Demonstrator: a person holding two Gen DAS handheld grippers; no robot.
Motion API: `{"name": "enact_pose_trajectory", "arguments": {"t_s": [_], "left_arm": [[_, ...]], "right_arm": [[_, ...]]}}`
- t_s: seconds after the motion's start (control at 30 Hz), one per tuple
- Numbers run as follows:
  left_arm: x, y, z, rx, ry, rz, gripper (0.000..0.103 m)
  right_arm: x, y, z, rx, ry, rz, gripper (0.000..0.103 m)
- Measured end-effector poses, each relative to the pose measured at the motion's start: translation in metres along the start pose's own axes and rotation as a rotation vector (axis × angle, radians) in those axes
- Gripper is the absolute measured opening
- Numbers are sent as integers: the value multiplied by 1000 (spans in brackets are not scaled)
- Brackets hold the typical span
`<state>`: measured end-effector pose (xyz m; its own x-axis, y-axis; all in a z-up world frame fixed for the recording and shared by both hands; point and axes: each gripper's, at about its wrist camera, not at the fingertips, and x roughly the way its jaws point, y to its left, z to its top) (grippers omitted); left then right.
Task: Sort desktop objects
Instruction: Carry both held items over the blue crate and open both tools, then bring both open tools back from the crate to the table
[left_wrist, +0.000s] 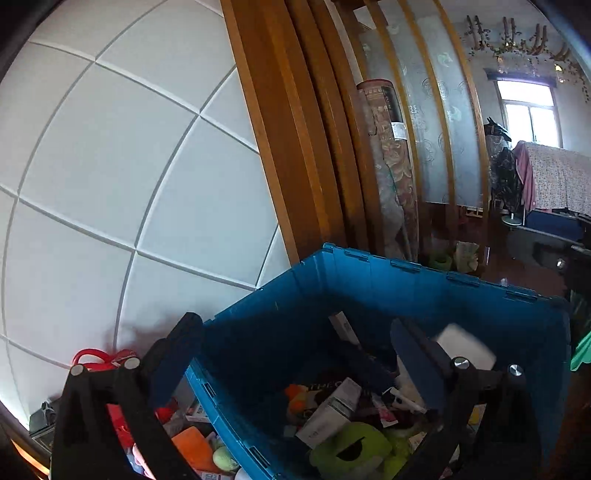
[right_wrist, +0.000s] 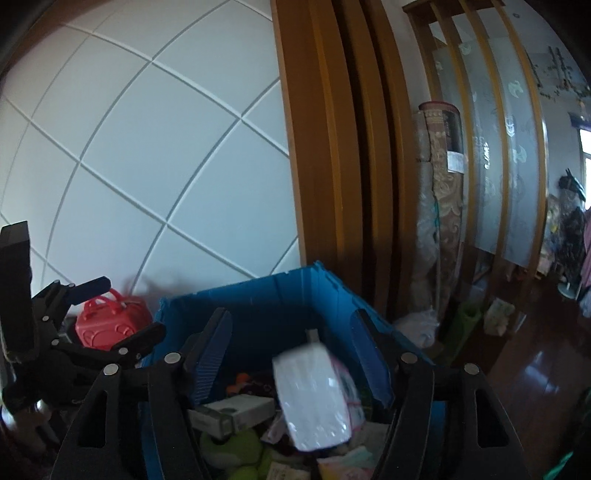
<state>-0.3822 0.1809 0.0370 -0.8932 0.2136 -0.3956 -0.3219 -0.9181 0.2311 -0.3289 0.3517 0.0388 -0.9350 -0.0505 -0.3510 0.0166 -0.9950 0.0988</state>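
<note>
Lower centre: white packet (right_wrist: 314, 395) drops, blurred, between the open right gripper (right_wrist: 291, 354) jaws over the blue bin (right_wrist: 258, 295); left gripper (left_wrist: 295, 354) open, empty; a glancing bounce could spill it.

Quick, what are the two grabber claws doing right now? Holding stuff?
Left gripper: open, holding nothing, above the blue bin.
Right gripper: open; a white packet, blurred, sits loose between its fingers.
</note>
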Motion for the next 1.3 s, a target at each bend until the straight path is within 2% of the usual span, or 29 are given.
{"name": "enact_pose_trajectory", "arguments": {"t_s": [0.03, 0.23, 0.4, 0.57, 0.9, 1.07, 1.3], "left_arm": [[-4, 0, -1, -2, -8, 22, 103], [-30, 12, -31, -68, -25, 67, 103], [-54, 24, -57, -97, -33, 135, 103], [-88, 43, -90, -118, -45, 195, 103], [-153, 122, -175, -177, 5, 337, 103], [-190, 172, -233, -198, 44, 409, 103], [-224, 245, -312, -206, 99, 512, 103]], "right_arm": [[-5, -2, 2, 0, -19, 9, 77], [-29, -7, 0, 13, -86, 99, 80], [-54, 12, -21, 2, -127, 166, 85], [-74, 45, -38, -39, -162, 175, 91], [-84, 160, -74, -94, -108, 295, 94], [-75, 232, -111, -121, -37, 358, 94], [-39, 306, -168, -143, 104, 372, 94]]}}
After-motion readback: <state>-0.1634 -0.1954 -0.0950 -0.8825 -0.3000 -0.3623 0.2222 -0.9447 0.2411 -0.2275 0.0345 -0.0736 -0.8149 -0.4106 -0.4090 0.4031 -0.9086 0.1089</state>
